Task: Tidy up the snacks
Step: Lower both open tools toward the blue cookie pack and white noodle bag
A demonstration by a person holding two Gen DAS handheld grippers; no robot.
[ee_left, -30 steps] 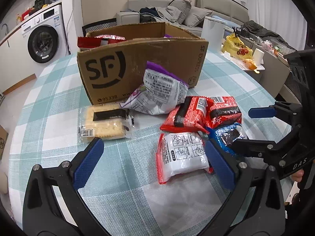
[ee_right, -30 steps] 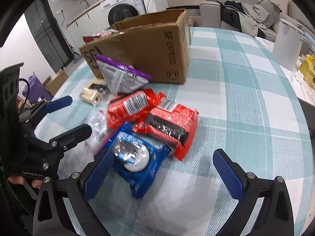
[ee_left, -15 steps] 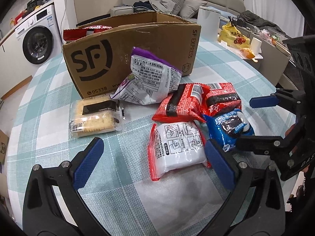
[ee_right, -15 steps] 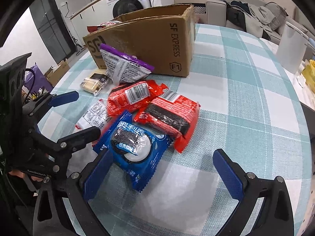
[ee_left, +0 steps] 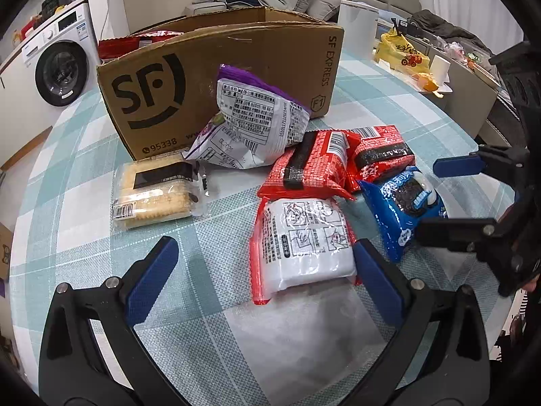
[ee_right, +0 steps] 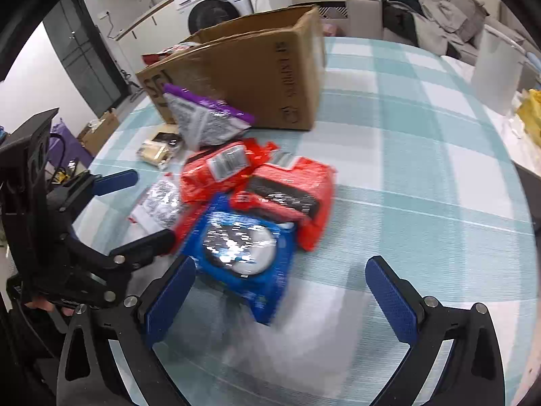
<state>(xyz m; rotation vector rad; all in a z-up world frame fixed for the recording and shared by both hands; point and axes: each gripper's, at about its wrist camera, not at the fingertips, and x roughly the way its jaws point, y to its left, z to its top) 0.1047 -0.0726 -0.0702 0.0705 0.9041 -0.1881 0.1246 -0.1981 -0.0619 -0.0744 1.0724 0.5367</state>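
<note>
Snack packs lie on the checked table in front of an open cardboard SF box [ee_left: 209,77]. A white and red pack [ee_left: 304,240] lies just ahead of my open left gripper [ee_left: 263,280], close to its right finger. Beyond it are two red packs [ee_left: 314,165], a purple and white bag [ee_left: 257,125] leaning on the box, a clear cracker pack [ee_left: 155,189] and a blue cookie pack [ee_left: 405,203]. My right gripper [ee_right: 284,297] is open, with the blue cookie pack [ee_right: 243,253] just ahead of its left finger. The box [ee_right: 257,77] holds red packs.
A white jug [ee_left: 356,25] and a yellow bag [ee_left: 402,54] stand at the table's far right. A washing machine [ee_left: 57,57] and a sofa are beyond the table. Each gripper shows in the other's view, close beside the pile.
Both grippers have moved in closer to the snack pile. The left one now sits right at the white and red pack, the right one at the blue cookie pack. Both stay open.
</note>
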